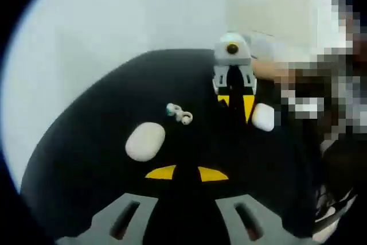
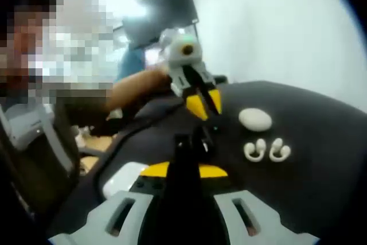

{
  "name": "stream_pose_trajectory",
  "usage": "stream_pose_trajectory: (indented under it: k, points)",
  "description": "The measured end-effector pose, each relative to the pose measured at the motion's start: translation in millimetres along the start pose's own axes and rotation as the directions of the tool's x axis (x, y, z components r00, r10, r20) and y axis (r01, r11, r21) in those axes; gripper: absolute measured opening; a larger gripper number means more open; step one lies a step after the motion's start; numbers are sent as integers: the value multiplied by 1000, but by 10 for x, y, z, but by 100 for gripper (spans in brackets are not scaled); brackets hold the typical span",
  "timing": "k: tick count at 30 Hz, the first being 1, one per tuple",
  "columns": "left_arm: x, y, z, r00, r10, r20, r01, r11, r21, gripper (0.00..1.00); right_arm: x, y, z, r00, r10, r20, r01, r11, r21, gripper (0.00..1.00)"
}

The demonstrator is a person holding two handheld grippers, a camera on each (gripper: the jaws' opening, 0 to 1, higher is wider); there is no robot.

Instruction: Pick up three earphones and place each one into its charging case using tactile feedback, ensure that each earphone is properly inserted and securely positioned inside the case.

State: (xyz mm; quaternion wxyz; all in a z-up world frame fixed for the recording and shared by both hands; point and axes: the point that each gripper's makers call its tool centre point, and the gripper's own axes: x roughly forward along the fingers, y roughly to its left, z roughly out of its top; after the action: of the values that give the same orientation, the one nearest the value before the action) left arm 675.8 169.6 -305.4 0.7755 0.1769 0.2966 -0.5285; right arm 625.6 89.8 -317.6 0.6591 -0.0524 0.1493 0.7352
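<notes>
A black mat (image 1: 86,159) against white wall carries a closed white case (image 1: 145,140) just ahead-left of the left gripper (image 1: 186,173), jaws parted and empty. In the right gripper view two earphones (image 2: 267,150) lie ahead-right of the right gripper (image 2: 183,170); its jaws look nearly closed, possibly on something dark, so I cannot tell. Another case (image 2: 121,177) sits beside its left jaw, handy for insertion.

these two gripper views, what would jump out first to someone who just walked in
Probably the round black table, dark against the pale wall. In the left gripper view a smooth white oval charging case lies near its middle, with a small white ear-hook earphone just beyond. In the right gripper view two white ear-hook earphones lie side by side in front of that case, and the left gripper, with yellow tips, reaches in above the table.
</notes>
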Motion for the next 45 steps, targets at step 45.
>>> stream_pose_trajectory:
  k: [45]
  points:
    - [65, -603, 624, 902, 287, 321, -430, 653, 624, 8, 1, 16, 6, 1000, 0, -1, 0, 1000, -14, 18]
